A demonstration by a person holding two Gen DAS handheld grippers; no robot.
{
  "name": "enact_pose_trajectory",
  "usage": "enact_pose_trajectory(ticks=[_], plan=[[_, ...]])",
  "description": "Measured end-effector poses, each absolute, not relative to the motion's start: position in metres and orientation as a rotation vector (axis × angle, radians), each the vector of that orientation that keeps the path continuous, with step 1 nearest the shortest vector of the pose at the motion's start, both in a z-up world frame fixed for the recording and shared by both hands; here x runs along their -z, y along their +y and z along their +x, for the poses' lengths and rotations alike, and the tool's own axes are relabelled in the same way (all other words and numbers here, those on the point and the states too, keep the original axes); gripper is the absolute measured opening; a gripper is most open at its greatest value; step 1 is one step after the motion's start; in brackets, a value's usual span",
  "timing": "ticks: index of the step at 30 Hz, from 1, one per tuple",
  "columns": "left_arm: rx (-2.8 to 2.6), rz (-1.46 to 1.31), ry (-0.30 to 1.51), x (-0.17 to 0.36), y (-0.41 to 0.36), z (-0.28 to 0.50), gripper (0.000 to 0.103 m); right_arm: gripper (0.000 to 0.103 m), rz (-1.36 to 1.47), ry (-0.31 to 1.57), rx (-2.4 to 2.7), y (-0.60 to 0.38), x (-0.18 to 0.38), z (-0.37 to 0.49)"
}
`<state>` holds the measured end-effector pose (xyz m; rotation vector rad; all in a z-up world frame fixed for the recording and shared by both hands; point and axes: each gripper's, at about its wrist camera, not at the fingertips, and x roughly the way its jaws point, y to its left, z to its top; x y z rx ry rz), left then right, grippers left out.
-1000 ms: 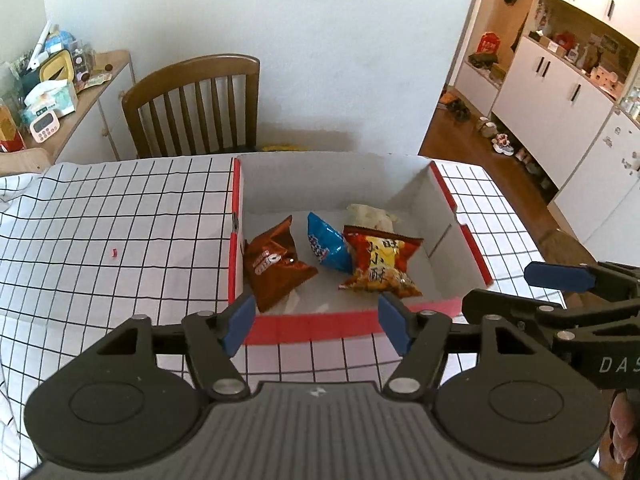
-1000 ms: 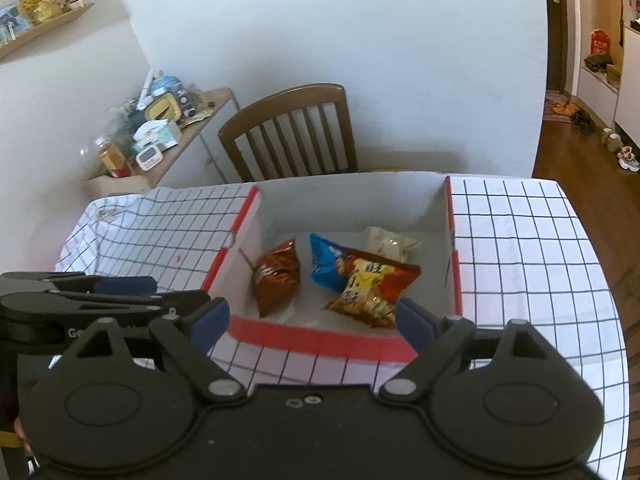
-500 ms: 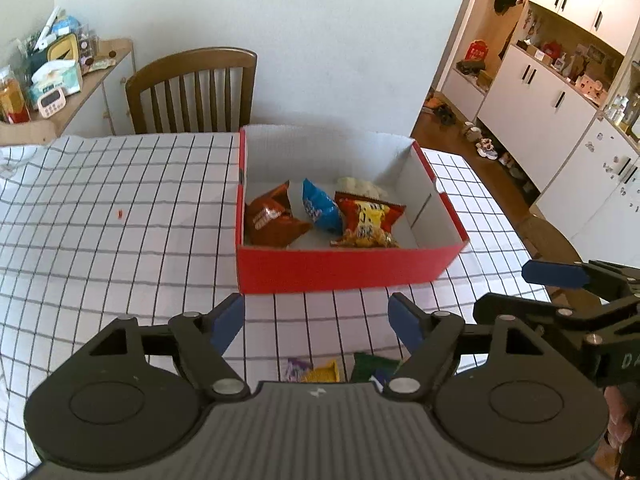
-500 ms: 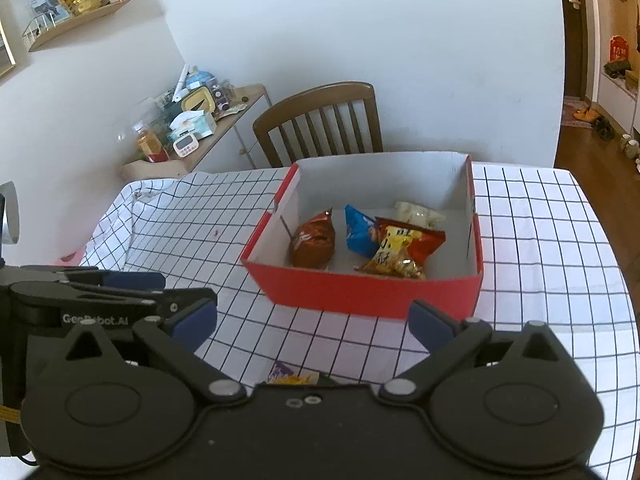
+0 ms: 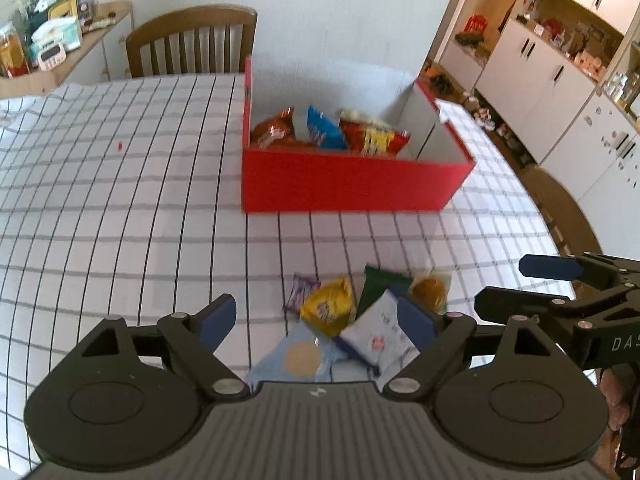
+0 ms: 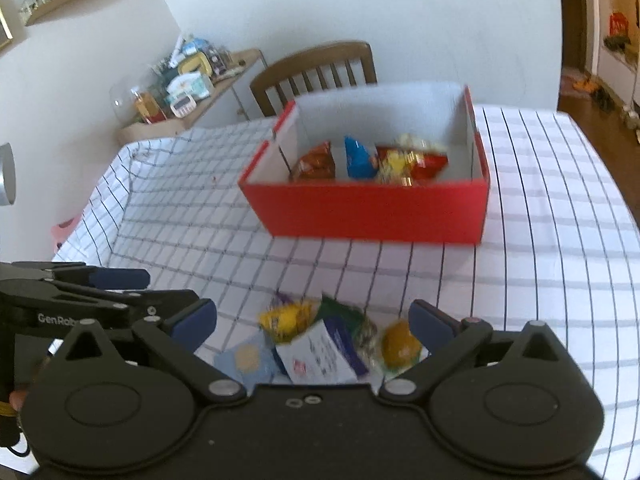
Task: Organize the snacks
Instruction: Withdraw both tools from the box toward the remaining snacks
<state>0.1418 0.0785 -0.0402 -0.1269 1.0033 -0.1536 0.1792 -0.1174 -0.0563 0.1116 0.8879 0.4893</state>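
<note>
Both tools are spread wide and empty — the left gripper (image 5: pixel 316 318) and right gripper (image 6: pixel 314 320) hover above a pile of loose snack packets (image 5: pixel 352 316) on the checked tablecloth (image 5: pixel 120 208); the red box (image 5: pixel 352 188) sits farther back, well apart, holding several bags (image 6: pixel 372 160) — upright or leaning, hard to tell.

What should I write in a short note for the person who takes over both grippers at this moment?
Left gripper: open, empty, above the loose pile.
Right gripper: open, empty, beside it.
Red cardboard box: on the checked tablecloth, already holding a brown bag, a blue bag, a red and yellow bag and a pale packet behind them.
Left to do: the pile in front of the box, with a yellow packet, a dark green packet, a white and blue packet, a light blue packet, an orange-filled clear packet and a purple packet.
</note>
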Motion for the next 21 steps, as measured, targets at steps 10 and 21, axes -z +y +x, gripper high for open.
enact_pose_trajectory(ticks=[10, 21], plan=[[0.158, -0.063, 1.127, 0.085, 0.081, 0.135, 0.088, 0.102, 0.147, 1.005, -0.412, -0.132, 0.109, 0.166], [0.152, 0.035, 1.241, 0.137, 0.069, 0.153, 0.088, 0.091, 0.208, 1.055, -0.238, -0.149, 0.143, 0.187]])
